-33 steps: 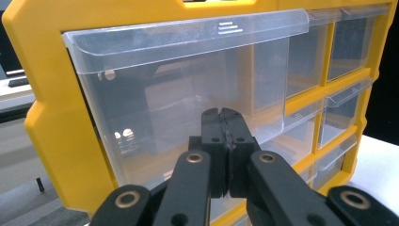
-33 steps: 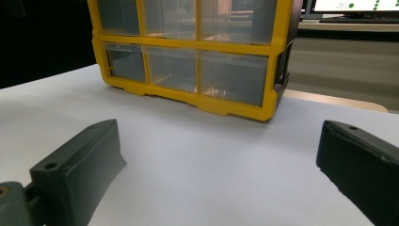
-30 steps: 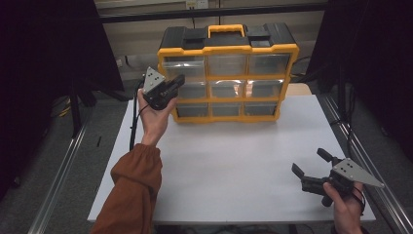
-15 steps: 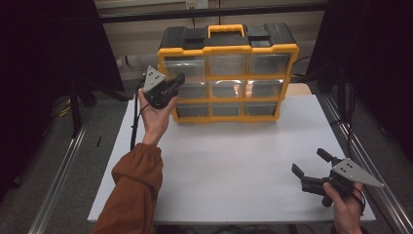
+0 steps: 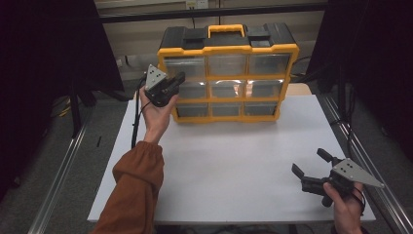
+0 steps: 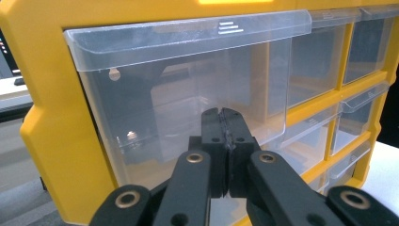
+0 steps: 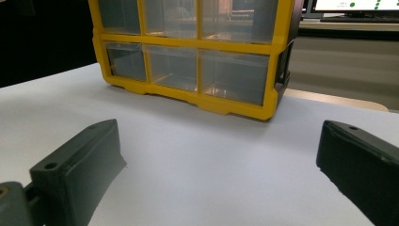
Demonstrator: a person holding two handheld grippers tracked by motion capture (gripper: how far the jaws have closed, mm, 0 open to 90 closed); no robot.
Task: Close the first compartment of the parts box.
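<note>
Up at the back of the white table stands a big yellow plastic box with a black top and nine clear little drawers. It has three rows of three drawers and a yellow handle on top.

The left gripper is held up high by the left hand, which comes out of a rust-orange sleeve. Its two black jaws are pressed tight together with nothing between them. Right past the jaw tips is the clear front of a drawer on the left side of the box, very near, but I cannot tell if they touch it. That drawer has a clear lip along its top edge, above the jaws.

The right gripper is low, near the front right corner of the table, held by the right hand. Its jaws are spread wide apart and hold nothing. Bare white table lies between them, and the yellow box is well apart from them, far ahead.
</note>
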